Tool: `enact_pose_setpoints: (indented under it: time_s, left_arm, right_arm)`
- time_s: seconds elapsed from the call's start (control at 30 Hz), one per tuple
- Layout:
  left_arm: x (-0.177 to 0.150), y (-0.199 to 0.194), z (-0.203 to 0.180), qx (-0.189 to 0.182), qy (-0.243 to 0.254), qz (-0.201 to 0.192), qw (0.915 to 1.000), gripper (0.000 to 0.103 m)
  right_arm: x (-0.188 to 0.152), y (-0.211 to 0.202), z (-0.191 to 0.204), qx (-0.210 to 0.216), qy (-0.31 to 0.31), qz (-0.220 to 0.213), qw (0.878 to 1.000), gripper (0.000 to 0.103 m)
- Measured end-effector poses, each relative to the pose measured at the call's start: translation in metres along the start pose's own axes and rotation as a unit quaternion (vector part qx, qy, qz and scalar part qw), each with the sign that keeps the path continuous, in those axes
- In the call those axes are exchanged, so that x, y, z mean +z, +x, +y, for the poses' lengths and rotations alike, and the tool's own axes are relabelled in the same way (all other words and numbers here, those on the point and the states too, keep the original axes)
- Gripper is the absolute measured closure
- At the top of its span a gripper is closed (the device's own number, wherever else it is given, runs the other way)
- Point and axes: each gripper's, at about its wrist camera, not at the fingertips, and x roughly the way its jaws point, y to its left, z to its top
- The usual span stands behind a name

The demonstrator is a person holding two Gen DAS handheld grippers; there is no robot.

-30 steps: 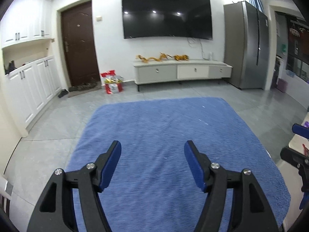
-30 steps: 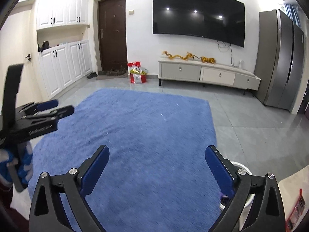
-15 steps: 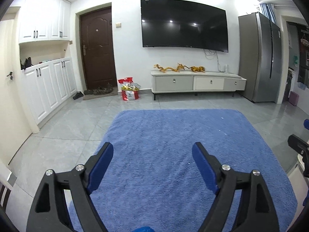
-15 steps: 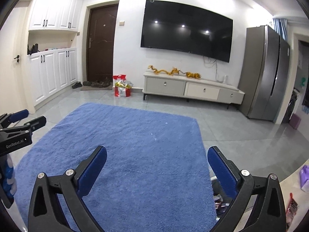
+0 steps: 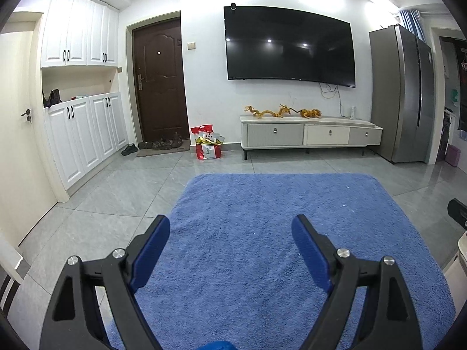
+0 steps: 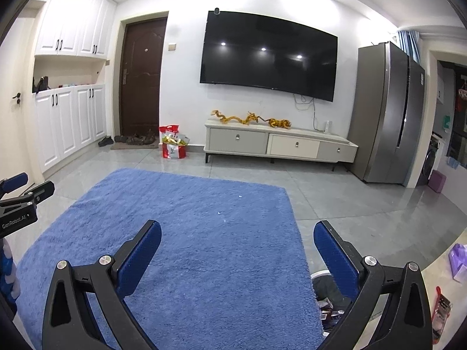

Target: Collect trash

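Both views have tilted up off the rug (image 5: 262,233) toward the TV (image 5: 289,43). The left tool (image 5: 230,230) and right tool (image 6: 238,236) gape wide, empty. A bin (image 6: 321,277) of trash (image 6: 328,309) sits half hidden behind the right tool's finger; wrappers (image 6: 442,312) are cut off at the tabletop (image 6: 432,274) edge.

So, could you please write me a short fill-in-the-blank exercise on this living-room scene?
1. Both the left gripper and the right gripper are ____ and hold nothing.
2. The rug on the floor is ____ in colour.
3. The TV hangs on the wall above the ____.
4. The red bag stands on the floor between the cabinet and the ____.

Missing words: open; blue; cabinet; door
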Motion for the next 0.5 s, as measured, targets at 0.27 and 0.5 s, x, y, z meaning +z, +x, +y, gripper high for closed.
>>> enact_pose_setpoints:
  time_s: [0.27,0.5]
  left_arm:
    - [-0.0027,-0.0001,-0.0019,0.003,0.006,0.001,1.0,0.018]
    - [-0.0053,0.0068,-0.0077,0.001,0.014,0.012,0.9998,0.018]
  right_arm:
    - [-0.0042,0.0038,-0.0051,-0.002,0.008,0.008,1.0,0.001]
    - [-0.0087,0.0071,-0.008,-0.006,0.012,0.016,1.0,0.001]
